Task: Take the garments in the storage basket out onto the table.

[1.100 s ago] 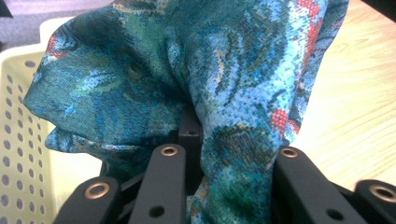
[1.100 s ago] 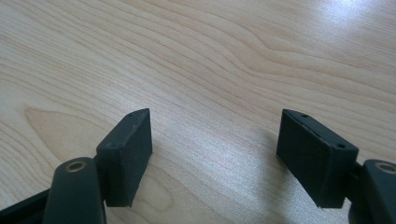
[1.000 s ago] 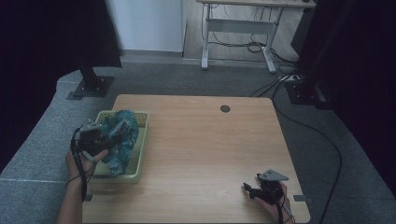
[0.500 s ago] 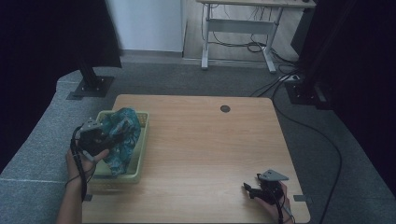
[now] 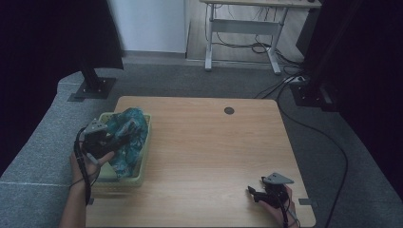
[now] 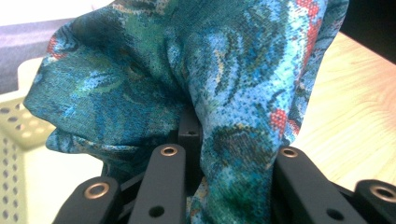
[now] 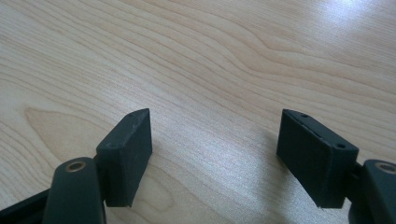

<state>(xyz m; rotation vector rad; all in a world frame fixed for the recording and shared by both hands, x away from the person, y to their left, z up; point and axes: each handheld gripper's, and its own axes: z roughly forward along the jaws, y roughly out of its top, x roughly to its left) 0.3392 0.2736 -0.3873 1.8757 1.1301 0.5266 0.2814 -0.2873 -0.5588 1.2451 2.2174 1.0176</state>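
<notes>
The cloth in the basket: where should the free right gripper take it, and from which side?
Take the cloth at its raised top fold, coming from the table side on the right. It bunches high there above the basket rim, and the left gripper already pinches the fold nearer the person. The right gripper is open.

Left edge: the pale green basket (image 5: 141, 161) blocks it, with the blue patterned cloth (image 5: 127, 135) bulging over its rim.
Middle and far side: bare table (image 5: 204, 152), free passage (one small dark grommet (image 5: 229, 110) lies flush).
Near right corner: right gripper (image 5: 257, 195) occupies it.
</notes>
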